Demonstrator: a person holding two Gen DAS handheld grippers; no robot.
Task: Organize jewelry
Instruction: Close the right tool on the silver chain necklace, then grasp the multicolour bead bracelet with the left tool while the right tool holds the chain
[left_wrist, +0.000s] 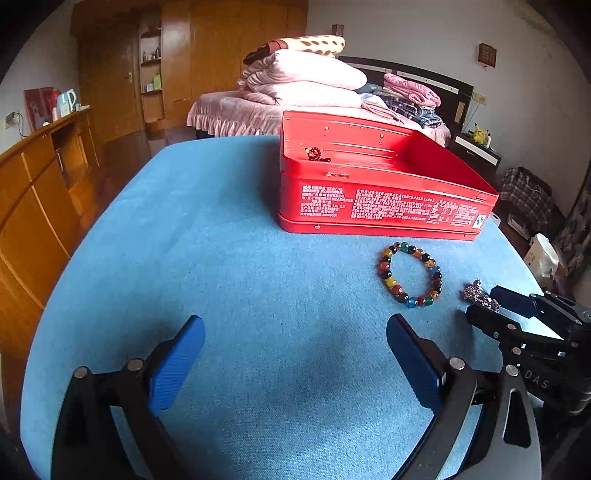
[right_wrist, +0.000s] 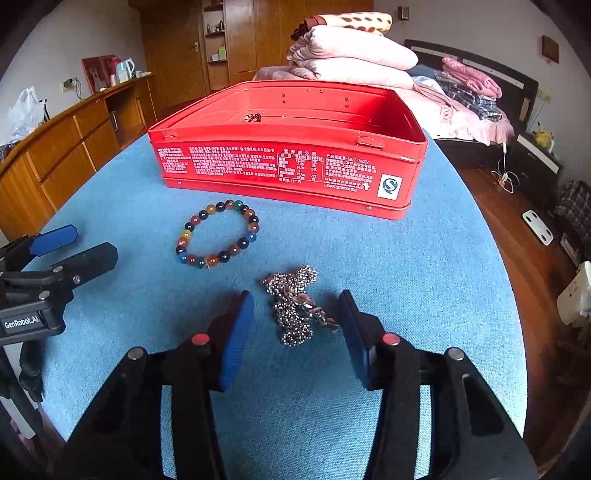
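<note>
An open red tin box (left_wrist: 369, 206) (right_wrist: 288, 166) stands on the blue table with a small dark beaded piece (left_wrist: 317, 154) (right_wrist: 253, 118) inside. A multicoloured bead bracelet (left_wrist: 410, 275) (right_wrist: 218, 234) lies in front of the box. A silver bead chain (right_wrist: 295, 306) (left_wrist: 478, 293) lies bunched nearer me. My right gripper (right_wrist: 295, 306) (left_wrist: 484, 301) is open, low over the table, with the chain between its blue pads. My left gripper (left_wrist: 295, 332) is open and empty over bare cloth, left of the bracelet; it shows in the right wrist view (right_wrist: 85, 243).
The blue cloth table (left_wrist: 221, 258) (right_wrist: 424, 277) is round-edged, with wooden floor beyond on the right. A wooden cabinet (left_wrist: 37, 206) runs along the left. A bed with pink bedding (left_wrist: 295, 92) stands behind the box.
</note>
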